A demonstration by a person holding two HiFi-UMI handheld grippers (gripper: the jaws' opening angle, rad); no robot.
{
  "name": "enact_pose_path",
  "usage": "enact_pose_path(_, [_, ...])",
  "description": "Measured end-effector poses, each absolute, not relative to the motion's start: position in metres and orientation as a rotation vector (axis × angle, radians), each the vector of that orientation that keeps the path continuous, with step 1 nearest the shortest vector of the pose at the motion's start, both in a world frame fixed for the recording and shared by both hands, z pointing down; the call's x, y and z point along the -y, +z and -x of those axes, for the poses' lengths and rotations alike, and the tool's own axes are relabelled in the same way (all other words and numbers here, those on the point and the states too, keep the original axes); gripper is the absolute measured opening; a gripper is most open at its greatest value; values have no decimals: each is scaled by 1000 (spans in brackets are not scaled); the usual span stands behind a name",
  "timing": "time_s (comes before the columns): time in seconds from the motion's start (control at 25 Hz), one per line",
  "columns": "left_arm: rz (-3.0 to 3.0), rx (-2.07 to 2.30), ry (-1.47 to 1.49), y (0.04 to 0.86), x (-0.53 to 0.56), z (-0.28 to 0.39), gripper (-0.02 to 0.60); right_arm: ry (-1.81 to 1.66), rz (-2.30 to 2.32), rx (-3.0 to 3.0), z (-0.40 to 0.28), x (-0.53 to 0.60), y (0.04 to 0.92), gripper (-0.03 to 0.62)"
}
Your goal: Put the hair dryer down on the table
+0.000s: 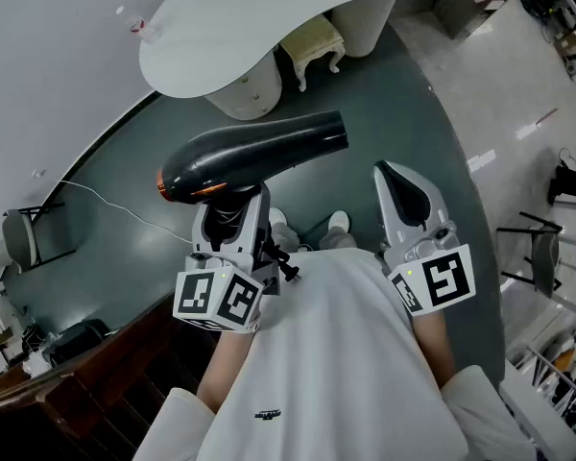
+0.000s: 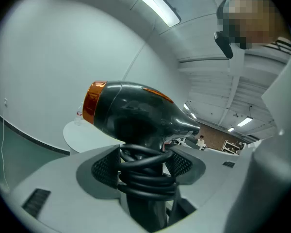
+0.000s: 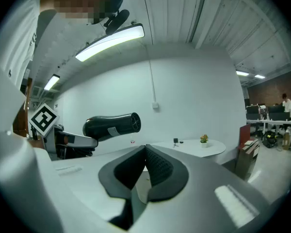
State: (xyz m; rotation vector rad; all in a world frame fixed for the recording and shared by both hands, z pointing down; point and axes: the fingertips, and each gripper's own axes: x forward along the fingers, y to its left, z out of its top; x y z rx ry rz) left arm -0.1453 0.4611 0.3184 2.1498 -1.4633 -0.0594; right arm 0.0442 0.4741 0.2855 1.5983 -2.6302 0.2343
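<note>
A black hair dryer (image 1: pixel 254 152) with an orange rear ring is held up in the air, nozzle pointing right in the head view. My left gripper (image 1: pixel 232 209) is shut on its handle, which has the black cord wound round it (image 2: pixel 144 171); both pads press on the coils. The dryer body (image 2: pixel 136 115) fills the left gripper view. My right gripper (image 1: pixel 403 195) hangs beside it on the right, shut and empty, its tips meeting (image 3: pixel 146 152). From the right gripper view the dryer (image 3: pixel 111 125) shows at the left. A white curved table (image 1: pixel 269 17) stands ahead, well beyond both grippers.
A cream stool (image 1: pixel 312 41) stands under the table's edge. A thin cable (image 1: pixel 106 200) runs over the dark floor. A dark wooden counter (image 1: pixel 67 373) is at lower left, with a chair (image 1: pixel 19 238) beside it. Small items and a plant (image 3: pixel 203 139) sit on the table.
</note>
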Motion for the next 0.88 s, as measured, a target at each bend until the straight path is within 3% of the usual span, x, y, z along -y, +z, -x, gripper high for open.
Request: enact_pose_path(0.88, [-2196,1437,-104,303,-450,253,290,242,-1678,2602,52,-461,281,11])
